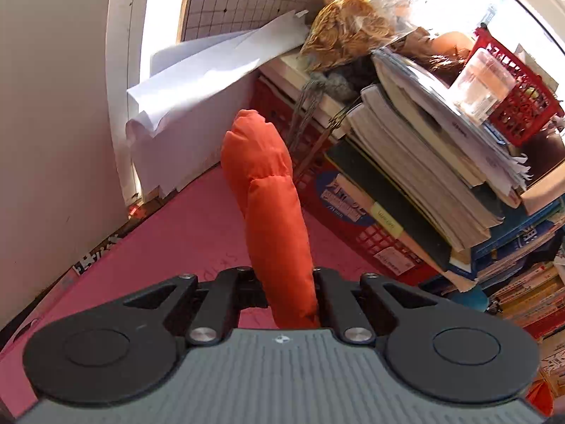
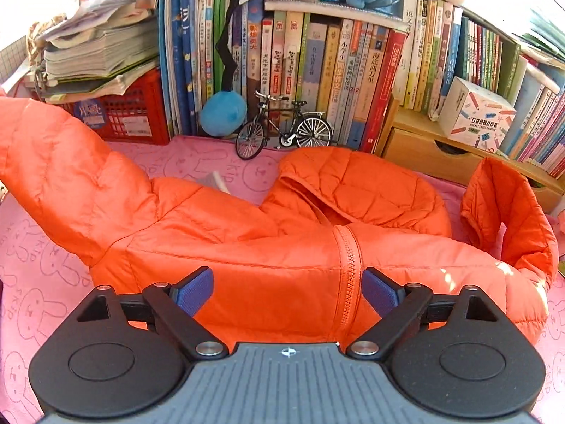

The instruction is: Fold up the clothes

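An orange puffer jacket (image 2: 268,247) lies front up on the pink rabbit-print mat (image 2: 42,268), its zipper (image 2: 349,265) running toward me and its hood (image 2: 356,183) at the far side. One sleeve (image 2: 63,162) rises at the left; the other sleeve (image 2: 508,212) curls up at the right. My right gripper (image 2: 287,291) is open, its blue pads (image 2: 196,291) spread over the jacket's lower front. In the left wrist view, my left gripper (image 1: 287,293) is shut on an orange sleeve (image 1: 272,205), which sticks up above the mat (image 1: 159,247).
A red crate (image 2: 134,113) under a stack of books and papers (image 2: 99,56) stands at the back left. A row of upright books (image 2: 317,67), a toy bicycle (image 2: 282,129), a blue plush ball (image 2: 222,113) and a wooden shelf (image 2: 423,141) line the far edge. White paper sheets (image 1: 197,81) lean by the wall.
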The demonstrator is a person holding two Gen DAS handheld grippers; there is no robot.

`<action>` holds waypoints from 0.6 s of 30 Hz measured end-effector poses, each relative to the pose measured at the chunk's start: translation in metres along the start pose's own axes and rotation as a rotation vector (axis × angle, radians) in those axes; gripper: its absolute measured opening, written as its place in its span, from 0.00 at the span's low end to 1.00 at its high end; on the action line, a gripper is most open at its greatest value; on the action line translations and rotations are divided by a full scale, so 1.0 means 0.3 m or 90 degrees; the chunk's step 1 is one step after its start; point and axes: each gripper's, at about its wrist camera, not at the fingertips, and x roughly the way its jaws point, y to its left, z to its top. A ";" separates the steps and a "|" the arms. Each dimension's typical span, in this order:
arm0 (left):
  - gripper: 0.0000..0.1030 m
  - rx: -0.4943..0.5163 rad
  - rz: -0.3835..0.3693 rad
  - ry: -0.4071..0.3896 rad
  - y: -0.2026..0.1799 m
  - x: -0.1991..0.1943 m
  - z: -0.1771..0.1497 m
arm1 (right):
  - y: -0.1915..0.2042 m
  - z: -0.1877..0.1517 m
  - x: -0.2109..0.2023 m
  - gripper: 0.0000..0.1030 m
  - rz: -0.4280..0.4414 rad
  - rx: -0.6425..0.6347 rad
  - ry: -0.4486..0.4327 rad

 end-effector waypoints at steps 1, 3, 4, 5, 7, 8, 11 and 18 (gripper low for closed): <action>0.07 0.002 0.022 0.012 0.017 0.030 0.003 | 0.004 -0.011 0.013 0.88 -0.003 -0.005 0.014; 0.07 0.005 0.066 0.035 0.052 0.091 0.008 | 0.020 -0.041 0.033 0.88 -0.007 -0.019 0.041; 0.07 0.007 0.083 0.044 0.066 0.117 0.014 | 0.028 -0.056 0.043 0.88 -0.007 -0.027 0.053; 0.07 0.009 0.086 0.042 0.066 0.124 0.034 | 0.036 -0.072 0.052 0.88 -0.008 -0.036 0.064; 0.09 0.026 0.108 0.024 0.045 0.132 0.083 | 0.051 -0.099 0.057 0.88 -0.011 -0.048 0.077; 0.11 0.034 0.119 0.015 0.034 0.136 0.107 | 0.056 -0.111 0.058 0.88 -0.013 -0.053 0.082; 0.30 0.077 0.165 0.019 -0.005 0.154 0.164 | 0.059 -0.133 0.062 0.88 -0.016 -0.057 0.092; 0.87 0.204 0.174 0.019 -0.086 0.079 0.080 | 0.006 -0.169 0.055 0.88 -0.028 -0.024 0.094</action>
